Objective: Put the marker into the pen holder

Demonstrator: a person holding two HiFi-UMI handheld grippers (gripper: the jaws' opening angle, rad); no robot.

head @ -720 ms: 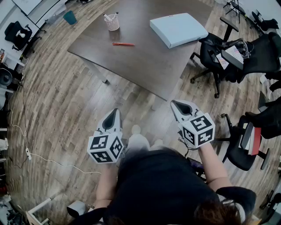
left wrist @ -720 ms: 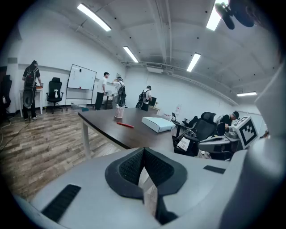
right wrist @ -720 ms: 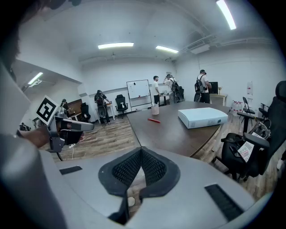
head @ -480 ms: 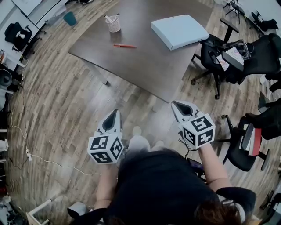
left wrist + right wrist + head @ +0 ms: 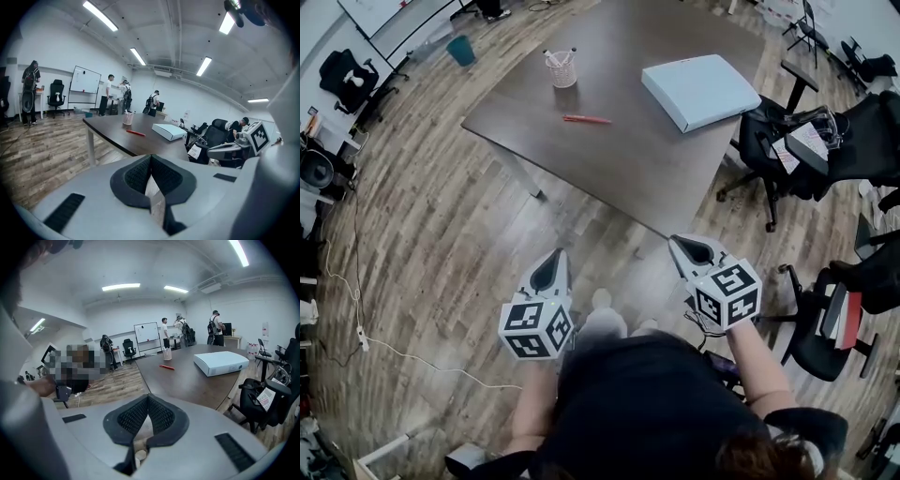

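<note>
A red marker (image 5: 587,119) lies flat on the dark table (image 5: 628,159), just in front of a mesh pen holder (image 5: 562,69) with a few pens in it. Both grippers hang over the wooden floor, well short of the table's near edge. My left gripper (image 5: 551,272) is shut with nothing in it, and so is my right gripper (image 5: 689,251). From the left gripper (image 5: 151,161) the marker (image 5: 135,133) and holder (image 5: 127,118) show far ahead. The right gripper (image 5: 148,401) sees the marker (image 5: 166,367) and holder (image 5: 167,354) far off too.
A flat white box (image 5: 700,91) lies on the table's right part. Black office chairs (image 5: 769,141) crowd the table's right side. A teal bin (image 5: 461,50) stands on the floor beyond the table. Several people stand by a whiteboard (image 5: 85,79) at the far wall.
In the head view the table, marker and holder now sit lower and further right. Both grippers stay shut and side by side.
</note>
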